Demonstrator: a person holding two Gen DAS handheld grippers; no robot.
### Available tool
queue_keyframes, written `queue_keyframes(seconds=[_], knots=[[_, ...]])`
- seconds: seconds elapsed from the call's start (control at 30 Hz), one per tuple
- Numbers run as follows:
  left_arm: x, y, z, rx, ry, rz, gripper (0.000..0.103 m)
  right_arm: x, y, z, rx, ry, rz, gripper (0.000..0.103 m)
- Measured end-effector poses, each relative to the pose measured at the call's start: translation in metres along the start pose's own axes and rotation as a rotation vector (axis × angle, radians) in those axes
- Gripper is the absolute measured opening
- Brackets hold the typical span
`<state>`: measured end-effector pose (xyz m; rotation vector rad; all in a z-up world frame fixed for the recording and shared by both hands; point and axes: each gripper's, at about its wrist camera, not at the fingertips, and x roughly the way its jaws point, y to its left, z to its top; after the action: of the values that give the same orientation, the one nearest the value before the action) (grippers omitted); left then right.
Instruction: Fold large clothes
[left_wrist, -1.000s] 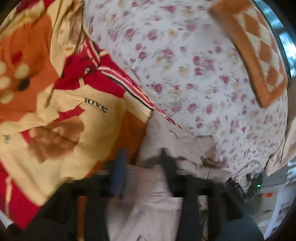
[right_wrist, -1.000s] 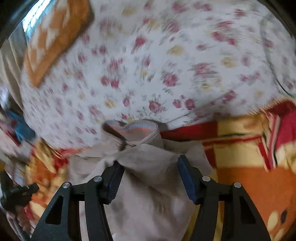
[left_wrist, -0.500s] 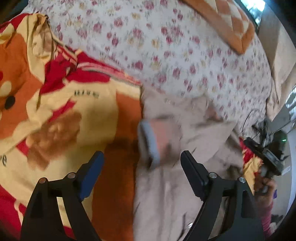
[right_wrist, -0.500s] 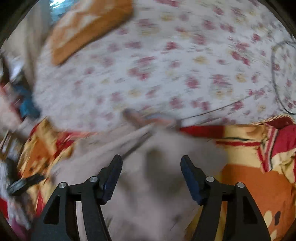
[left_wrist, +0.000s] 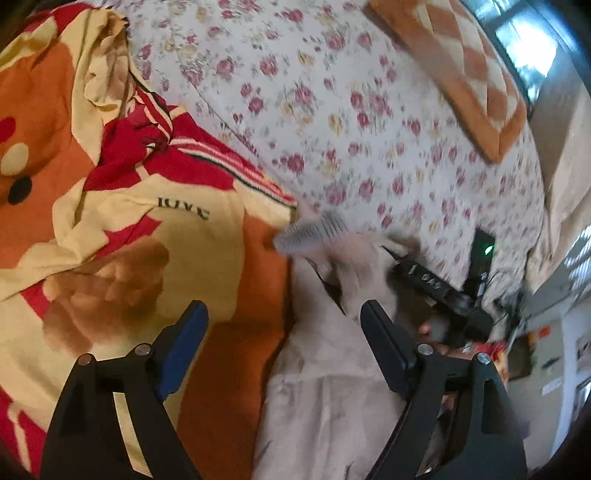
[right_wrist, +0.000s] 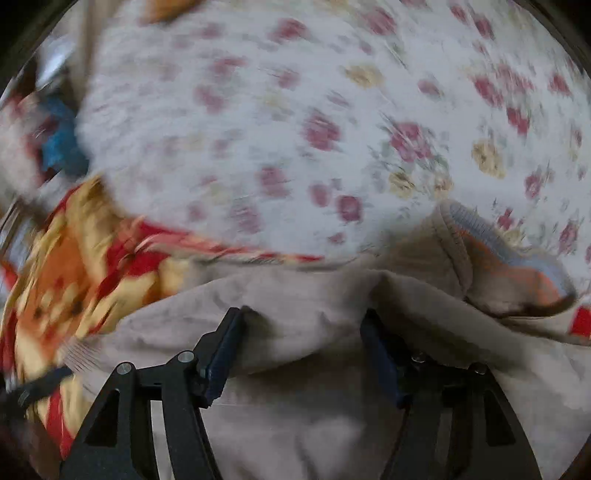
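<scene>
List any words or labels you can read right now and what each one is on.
"love": dark letters, upside down, on the yellow part of the cartoon blanket.
White markings on the black device beside the beige garment: too blurred to read.
Right wrist view: no text visible.

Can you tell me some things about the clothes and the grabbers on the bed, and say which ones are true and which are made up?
1. The left gripper is open with nothing between its fingers. True.
2. The garment is bright blue. False: it is beige, with a grey ribbed cuff.
3. The sheet has flowers on it. True.
4. The blanket is plain white. False: it is orange, red and cream, with a dark printed word.
5. The right gripper is far from the garment. False: beige fabric bunches between its open fingers.
</scene>
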<state>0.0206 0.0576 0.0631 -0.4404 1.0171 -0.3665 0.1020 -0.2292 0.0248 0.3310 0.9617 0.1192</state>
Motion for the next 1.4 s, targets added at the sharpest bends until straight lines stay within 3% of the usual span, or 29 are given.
queue_keyframes(seconds=[0.17,0.3,0.37,0.47,0.67,0.7,0.73,0.8,0.87,0.9,1.0,1.03,1.07,1.1,1.13,1.2,1.23,1.3,1.4], knots=[[0.017,0.001,0.005,0.015,0.033,0.038,0.085,-0.025,-0.015,-0.007,0.089,-0.033,0.076,0.068],[0.027,-0.003,0.014,-0.006,0.036,0.025,0.085,-0.086,-0.027,-0.036,0.024,0.010,0.127,0.071],[0.029,-0.005,0.024,-0.052,0.005,-0.030,0.085,-0.121,-0.035,-0.057,-0.025,-0.001,0.125,0.075],[0.035,-0.011,0.038,-0.107,-0.025,-0.075,0.093,-0.167,-0.052,-0.091,-0.084,-0.048,0.041,0.080],[0.074,-0.018,0.046,-0.170,0.023,0.011,0.094,-0.206,-0.088,-0.138,-0.092,-0.084,-0.132,0.081],[0.076,-0.020,0.045,-0.163,0.027,0.013,0.084,-0.211,-0.095,-0.143,-0.074,-0.097,-0.135,0.081],[0.078,-0.026,0.046,-0.126,0.025,0.029,0.053,-0.214,-0.100,-0.147,-0.059,-0.107,-0.130,0.081],[0.078,-0.041,0.048,-0.047,0.036,0.067,0.025,-0.217,-0.108,-0.154,-0.032,-0.102,-0.113,0.081],[0.066,-0.054,0.051,-0.025,0.000,0.045,0.019,-0.210,-0.104,-0.155,-0.052,-0.070,-0.102,0.080],[0.061,-0.059,0.053,-0.013,-0.010,0.042,0.010,-0.205,-0.099,-0.154,-0.075,-0.063,-0.107,0.080],[0.038,-0.086,0.058,0.044,-0.049,0.022,0.010,-0.183,-0.073,-0.147,-0.207,-0.072,-0.211,0.078],[0.030,-0.097,0.060,0.058,-0.057,0.018,0.010,-0.177,-0.069,-0.146,-0.234,-0.069,-0.242,0.072],[0.024,-0.103,0.062,0.062,-0.062,0.014,0.010,-0.161,-0.063,-0.139,-0.297,-0.063,-0.325,0.063],[0.018,-0.108,0.063,0.064,-0.062,0.004,0.010,-0.152,-0.061,-0.136,-0.323,-0.064,-0.388,0.030],[0.012,-0.115,0.064,0.062,-0.059,-0.016,0.010,-0.142,-0.064,-0.130,-0.342,-0.061,-0.473,0.013],[0.005,-0.123,0.061,0.069,-0.048,-0.038,0.010,-0.147,-0.081,-0.121,-0.257,-0.077,-0.452,0.012],[0.006,-0.127,0.058,0.082,-0.041,-0.044,0.010,-0.163,-0.099,-0.117,-0.156,-0.113,-0.397,0.011],[0.016,-0.129,0.044,0.109,-0.009,-0.052,0.011,-0.185,-0.120,-0.119,-0.077,-0.158,-0.393,0.009],[0.055,-0.124,0.008,0.136,0.075,0.012,0.011,-0.207,-0.156,-0.138,0.021,-0.138,-0.399,0.008]])
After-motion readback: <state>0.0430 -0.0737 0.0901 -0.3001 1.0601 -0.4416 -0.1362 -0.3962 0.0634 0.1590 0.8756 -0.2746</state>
